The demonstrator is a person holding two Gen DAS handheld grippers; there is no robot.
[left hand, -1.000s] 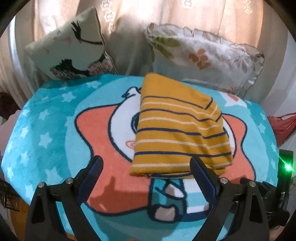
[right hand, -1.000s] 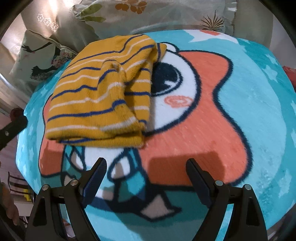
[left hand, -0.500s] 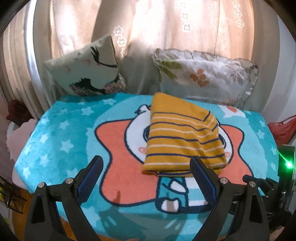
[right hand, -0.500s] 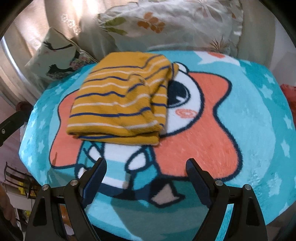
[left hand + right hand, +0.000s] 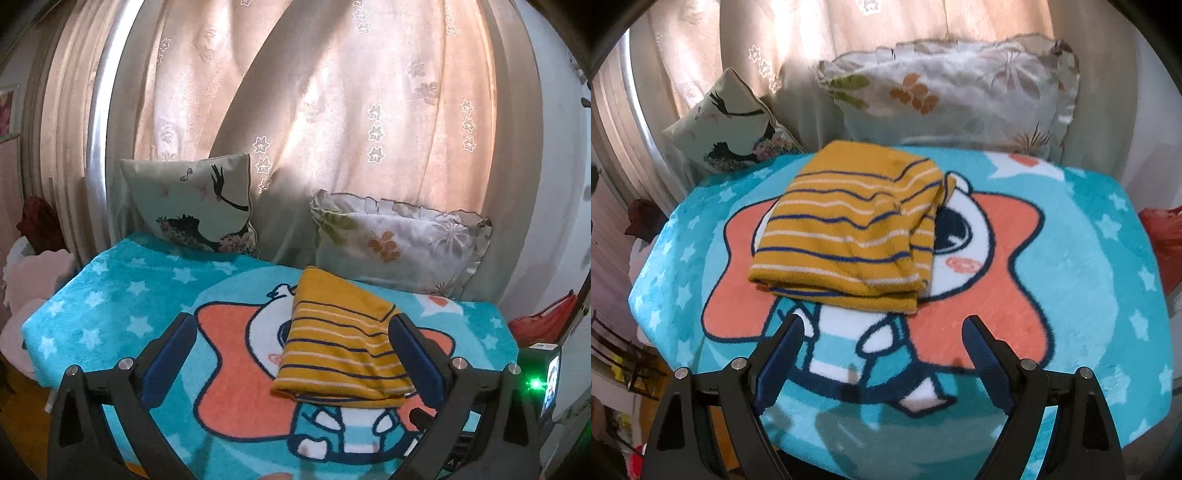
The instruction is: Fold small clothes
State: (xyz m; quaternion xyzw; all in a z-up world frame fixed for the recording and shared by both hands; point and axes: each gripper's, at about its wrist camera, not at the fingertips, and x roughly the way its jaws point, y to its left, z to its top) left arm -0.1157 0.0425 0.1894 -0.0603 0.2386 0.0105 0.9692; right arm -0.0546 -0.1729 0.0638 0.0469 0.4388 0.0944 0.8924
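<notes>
Right wrist view: folded mustard-yellow knit garment with navy and white stripes [image 5: 849, 236], a soft rectangular bundle, lying flat on fluffy turquoise cartoon-print blanket [image 5: 1089, 277], over the coral star shape. Right gripper [image 5: 882, 347] hovering just short of the bundle's near edge, blue-padded fingers [image 5: 781, 354] spread wide, nothing between. Beyond the bundle, ruffled floral pillow [image 5: 960, 92] and square bird-print cushion [image 5: 735, 122] against sheer star-embroidered curtain [image 5: 332, 110]. Left gripper [image 5: 291, 350] likewise wide, just opened further, empty.

sweater [image 5: 849, 229]: mustard, navy/white stripes | blanket [image 5: 1089, 258]: turquoise, white stars, orange cartoon
</notes>
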